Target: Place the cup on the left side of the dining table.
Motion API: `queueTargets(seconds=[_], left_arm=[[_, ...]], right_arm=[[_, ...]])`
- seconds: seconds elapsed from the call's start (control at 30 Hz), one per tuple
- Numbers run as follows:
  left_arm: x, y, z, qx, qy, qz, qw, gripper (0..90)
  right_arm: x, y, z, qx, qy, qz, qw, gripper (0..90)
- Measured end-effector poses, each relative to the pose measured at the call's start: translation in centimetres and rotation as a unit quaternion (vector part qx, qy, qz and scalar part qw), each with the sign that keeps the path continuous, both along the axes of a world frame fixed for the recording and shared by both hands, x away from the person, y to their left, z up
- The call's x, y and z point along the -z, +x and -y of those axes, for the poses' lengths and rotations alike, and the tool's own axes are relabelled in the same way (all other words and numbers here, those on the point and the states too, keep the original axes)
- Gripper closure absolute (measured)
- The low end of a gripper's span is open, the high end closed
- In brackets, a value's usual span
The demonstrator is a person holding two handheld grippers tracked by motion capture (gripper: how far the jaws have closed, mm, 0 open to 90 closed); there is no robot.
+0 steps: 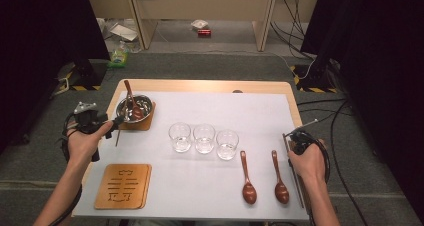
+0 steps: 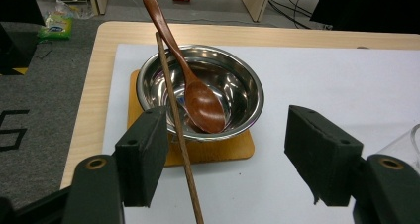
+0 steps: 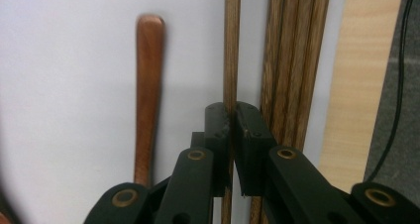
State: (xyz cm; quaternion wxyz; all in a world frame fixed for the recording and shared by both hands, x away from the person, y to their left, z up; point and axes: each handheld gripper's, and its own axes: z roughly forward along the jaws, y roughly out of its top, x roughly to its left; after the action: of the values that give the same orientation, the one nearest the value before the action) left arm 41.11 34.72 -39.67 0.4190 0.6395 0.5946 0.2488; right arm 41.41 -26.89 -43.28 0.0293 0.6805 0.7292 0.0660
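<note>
Gripping one chopstick (image 3: pixel 231 50) between closed jaws, right gripper (image 3: pixel 232 116) low at table edge, left gripper (image 2: pixel 225 149) jaws apart.

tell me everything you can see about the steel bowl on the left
The steel bowl is round, shiny, reflective metal, upright on an orange-brown wooden coaster at the far left of the white mat. A dark red-brown wooden spoon lies inside, handle leaning out over the far rim. A thin wooden chopstick slants across its near-left rim; whether they touch is unclear. The open left gripper sits just before it, not touching.
</note>
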Motion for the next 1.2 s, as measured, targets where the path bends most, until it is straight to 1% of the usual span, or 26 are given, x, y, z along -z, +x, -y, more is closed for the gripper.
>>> queueTargets(seconds=[0.17,0.27,0.33,0.47,0.5,0.63,0.67,0.73,0.8,0.83,0.87,1.03,1.13,1.2], left_arm=[[-0.2,0.0,0.1,0.001,-0.001,0.002,1.0000,33.0],[-0.2,0.1,0.2,0.001,-0.001,0.003,1.0000,33.2],[-0.3,0.1,0.2,0.001,-0.001,0.003,1.0000,33.2],[-0.3,0.2,0.3,0.003,-0.001,0.003,1.0000,33.3],[-0.3,0.2,0.3,0.003,-0.001,0.003,1.0000,33.3],[-0.4,0.2,0.4,0.005,0.000,0.004,1.0000,33.3],[-0.5,0.2,0.5,0.005,0.000,0.004,1.0000,33.3],[-0.5,0.3,0.6,0.006,0.000,0.004,1.0000,33.4],[-0.5,0.3,0.7,0.008,0.000,0.004,1.0000,33.4],[-0.5,0.5,0.7,0.018,0.005,0.012,0.9997,33.4],[-0.5,0.5,0.8,0.017,0.005,0.012,0.9998,33.4],[-0.8,0.7,1.0,0.024,0.011,0.017,0.9995,33.4],[-0.8,0.8,1.2,0.023,0.006,0.012,0.9997,33.5],[-0.9,0.8,1.2,0.022,0.005,0.012,0.9997,33.4]], right_arm=[[-1.3,0.3,-0.1,-0.002,0.005,0.033,0.9994,85.3],[-2.0,0.4,-0.1,0.002,0.009,0.055,0.9984,85.3],[-2.5,0.5,-0.1,0.001,0.009,0.069,0.9976,85.3],[-3.2,0.7,-0.2,-0.003,0.011,0.101,0.9948,85.3],[-3.4,0.8,-0.2,-0.001,0.012,0.105,0.9944,85.3],[-4.0,0.9,-0.4,-0.004,0.013,0.132,0.9911,85.3],[-4.3,0.9,-0.5,-0.003,0.014,0.141,0.9899,85.3],[-4.6,0.9,-0.6,-0.002,0.016,0.152,0.9883,85.3],[-4.9,1.0,-0.8,-0.004,0.016,0.166,0.9860,85.3],[-5.1,1.0,-0.9,-0.004,0.017,0.172,0.9849,85.3],[-5.2,1.0,-1.0,-0.005,0.018,0.180,0.9835,85.3],[-6.0,1.1,-1.6,-0.010,0.025,0.217,0.9758,85.4],[-6.4,1.2,-2.0,-0.020,0.029,0.238,0.9706,85.3],[-6.7,1.2,-2.2,-0.023,0.038,0.251,0.9671,85.3]])
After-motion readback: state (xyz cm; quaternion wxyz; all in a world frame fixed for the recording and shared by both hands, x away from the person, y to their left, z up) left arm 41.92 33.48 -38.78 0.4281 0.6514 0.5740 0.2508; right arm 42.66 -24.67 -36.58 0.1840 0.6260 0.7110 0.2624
